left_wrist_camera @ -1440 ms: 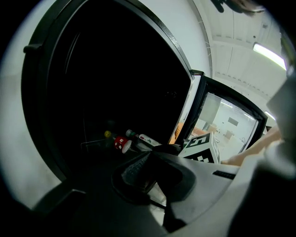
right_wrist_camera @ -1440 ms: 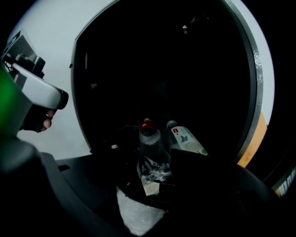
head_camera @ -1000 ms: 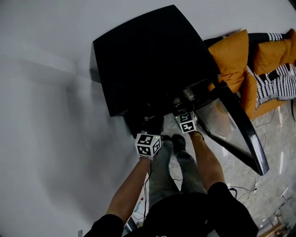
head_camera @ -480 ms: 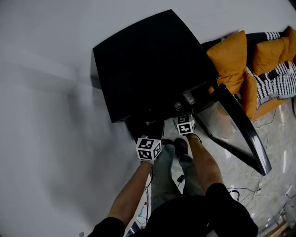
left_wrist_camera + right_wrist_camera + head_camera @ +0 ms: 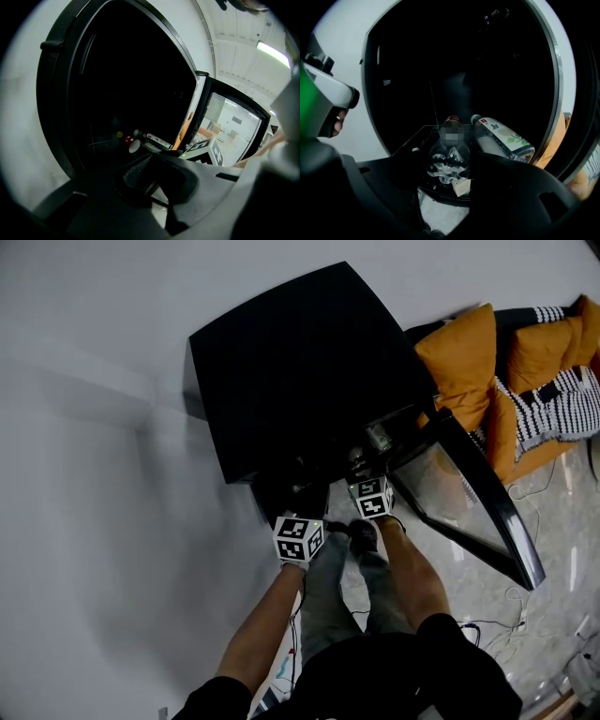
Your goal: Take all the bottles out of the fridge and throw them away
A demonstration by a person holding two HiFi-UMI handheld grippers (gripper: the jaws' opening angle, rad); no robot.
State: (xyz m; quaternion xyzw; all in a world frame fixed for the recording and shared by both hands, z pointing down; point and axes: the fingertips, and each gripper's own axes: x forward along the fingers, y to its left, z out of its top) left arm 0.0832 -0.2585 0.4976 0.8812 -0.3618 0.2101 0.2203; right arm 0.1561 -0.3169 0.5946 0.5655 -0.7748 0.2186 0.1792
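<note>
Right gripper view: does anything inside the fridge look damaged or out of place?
Yes. The clear red-capped bottle lies on its side at the bottom of the fridge, crumpled and dented. The labelled bottle to its right also lies on its side rather than standing upright.

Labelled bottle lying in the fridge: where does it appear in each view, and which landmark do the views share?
Head view: cannot be made out; the fridge opening is too dark.
Left gripper view: bottle low centre, small, just right of a red cap.
Right gripper view: right of centre, lying beside a crumpled bottle.
Shared landmark: the open glass door, to the bottle's right.
</note>
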